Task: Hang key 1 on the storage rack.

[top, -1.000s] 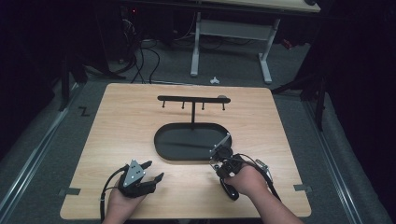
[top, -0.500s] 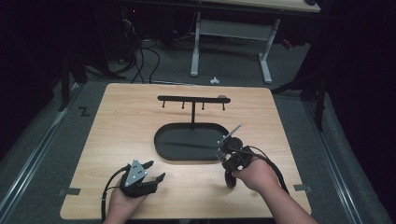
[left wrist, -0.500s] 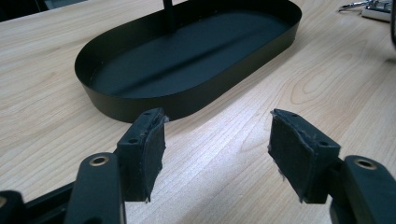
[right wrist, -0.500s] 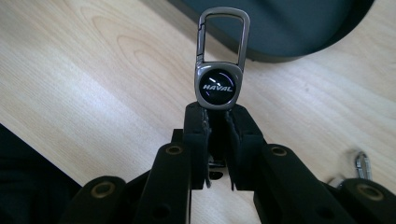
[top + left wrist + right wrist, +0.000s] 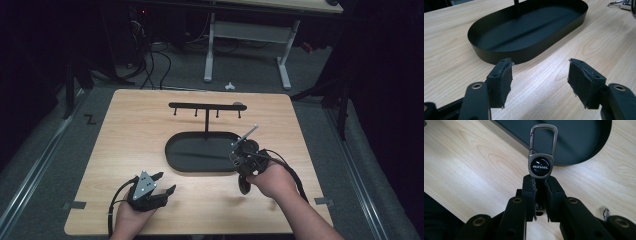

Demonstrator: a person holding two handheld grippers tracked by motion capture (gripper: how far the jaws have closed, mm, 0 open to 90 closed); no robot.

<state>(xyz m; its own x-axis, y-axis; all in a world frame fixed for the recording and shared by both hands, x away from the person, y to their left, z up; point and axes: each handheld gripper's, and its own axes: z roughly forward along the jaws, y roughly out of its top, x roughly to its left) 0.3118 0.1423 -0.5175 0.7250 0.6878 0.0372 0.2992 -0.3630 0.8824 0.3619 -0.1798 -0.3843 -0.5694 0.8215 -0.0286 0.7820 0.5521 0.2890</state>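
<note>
Your right gripper point(image 5: 539, 185) grips the keychain point(image 5: 541, 157); left gripper point(image 5: 540, 82) rests open-jawed.
The thin pinch could let it twist free near the tray point(image 5: 172, 152).

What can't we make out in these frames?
- Keychain lower end: hidden between the shut right tongs in the right gripper view.
- Keychain in the high view: too small, a thin sliver above the hand.
- Rack hooks: too small in the high view to tell whether anything hangs there.
- Rack post in the left gripper view: cut off by the top edge, above the tray.
</note>
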